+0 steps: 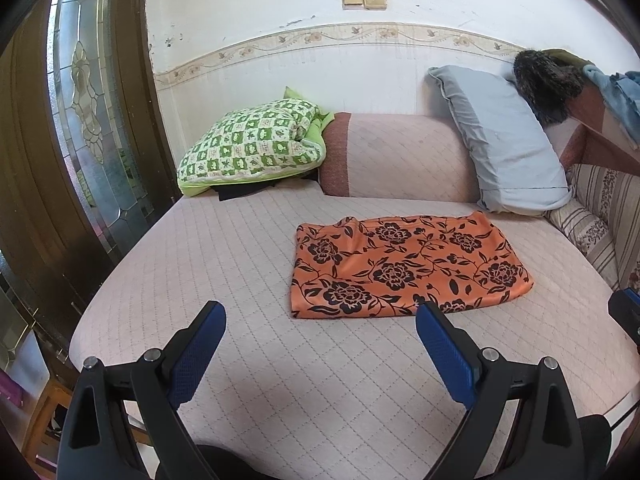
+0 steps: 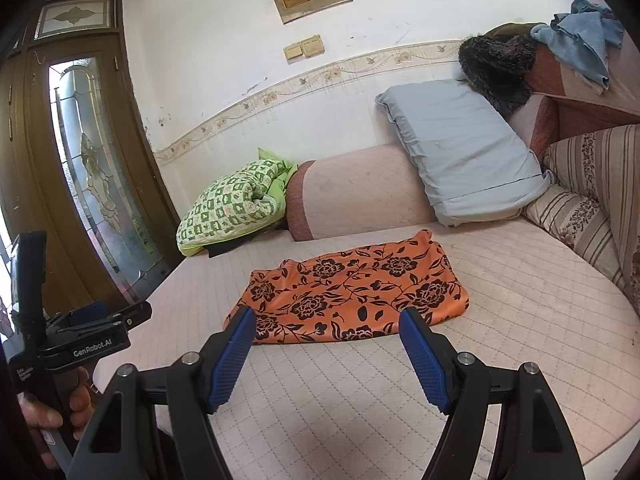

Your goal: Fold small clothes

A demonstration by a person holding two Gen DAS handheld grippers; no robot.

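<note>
An orange cloth with a black flower print point(image 1: 404, 266) lies folded into a flat rectangle on the pink quilted bed point(image 1: 240, 264). It also shows in the right wrist view point(image 2: 352, 294). My left gripper point(image 1: 320, 312) is open and empty, above the bed, near the cloth's front left edge. My right gripper point(image 2: 326, 318) is open and empty, just in front of the cloth's near edge. The left gripper's body point(image 2: 80, 328) shows in the right wrist view at the far left, held in a hand.
A green checked quilt point(image 1: 252, 144), a pink bolster point(image 1: 392, 156) and a grey-blue pillow point(image 1: 504, 136) lie along the back wall. Striped cushions point(image 1: 600, 216) and a headboard with clothes stand on the right. A wooden glass door point(image 1: 80, 120) stands left of the bed.
</note>
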